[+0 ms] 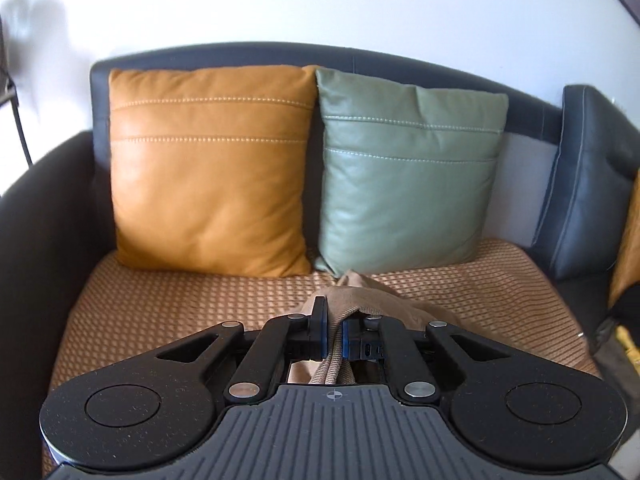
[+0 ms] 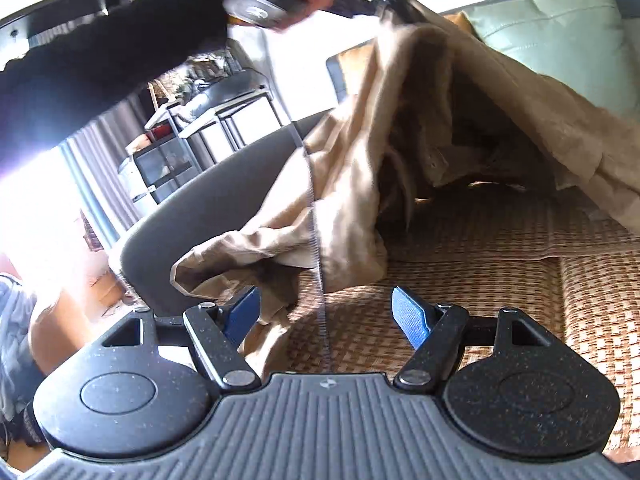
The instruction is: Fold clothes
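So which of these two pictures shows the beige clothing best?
The right wrist view: the beige garment hangs in the open, draping onto the woven seat cover. The left wrist view shows only a bunch of it pinched in the left tool.

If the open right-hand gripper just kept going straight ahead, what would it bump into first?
Probably the beige garment hanging from the left gripper: its lower folds droop just ahead of the right gripper, over the woven seat mat. Depth is hard to judge in this fisheye view.

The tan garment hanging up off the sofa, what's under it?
Under the lifted tan garment, pinched by the left claw, lies the woven seat mat in shadow. The garment's far folds cover the mat behind them; the green cushion shows above.
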Demonstrator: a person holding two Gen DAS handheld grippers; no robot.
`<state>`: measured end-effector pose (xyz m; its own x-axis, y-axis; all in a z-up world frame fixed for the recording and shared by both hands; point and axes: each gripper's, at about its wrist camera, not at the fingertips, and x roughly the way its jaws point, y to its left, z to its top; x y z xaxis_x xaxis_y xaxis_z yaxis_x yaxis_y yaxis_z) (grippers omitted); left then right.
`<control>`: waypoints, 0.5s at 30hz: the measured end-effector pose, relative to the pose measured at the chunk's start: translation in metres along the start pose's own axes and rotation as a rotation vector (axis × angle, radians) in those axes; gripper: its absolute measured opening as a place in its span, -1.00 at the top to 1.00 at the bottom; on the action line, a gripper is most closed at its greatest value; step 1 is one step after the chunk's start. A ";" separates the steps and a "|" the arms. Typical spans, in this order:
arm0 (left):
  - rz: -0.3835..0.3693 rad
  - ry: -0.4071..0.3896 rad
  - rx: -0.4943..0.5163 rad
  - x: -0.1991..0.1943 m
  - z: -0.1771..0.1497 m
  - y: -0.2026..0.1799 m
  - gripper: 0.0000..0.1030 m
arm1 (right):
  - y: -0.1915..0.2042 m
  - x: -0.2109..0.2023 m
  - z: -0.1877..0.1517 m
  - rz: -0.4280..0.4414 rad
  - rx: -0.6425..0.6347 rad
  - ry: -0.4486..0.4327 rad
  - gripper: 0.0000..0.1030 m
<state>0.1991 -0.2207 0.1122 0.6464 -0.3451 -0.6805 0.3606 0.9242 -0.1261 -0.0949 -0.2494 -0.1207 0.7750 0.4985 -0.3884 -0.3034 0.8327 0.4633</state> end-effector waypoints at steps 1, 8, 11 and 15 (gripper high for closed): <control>-0.001 0.004 0.001 -0.003 0.000 0.003 0.96 | -0.005 0.001 0.002 -0.005 0.018 -0.003 -0.49; -0.001 0.033 -0.041 -0.014 -0.006 0.011 0.95 | -0.047 0.038 -0.007 -0.010 0.206 0.092 -0.19; 0.003 0.027 -0.030 -0.017 -0.007 0.009 0.95 | -0.045 0.068 -0.016 0.010 0.178 0.189 -0.11; 0.001 0.023 -0.025 -0.018 -0.009 0.010 0.95 | -0.029 0.093 -0.023 0.064 0.158 0.222 -0.16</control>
<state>0.1847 -0.2040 0.1171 0.6309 -0.3409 -0.6969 0.3429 0.9283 -0.1437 -0.0264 -0.2215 -0.1888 0.6114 0.6040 -0.5112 -0.2440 0.7585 0.6043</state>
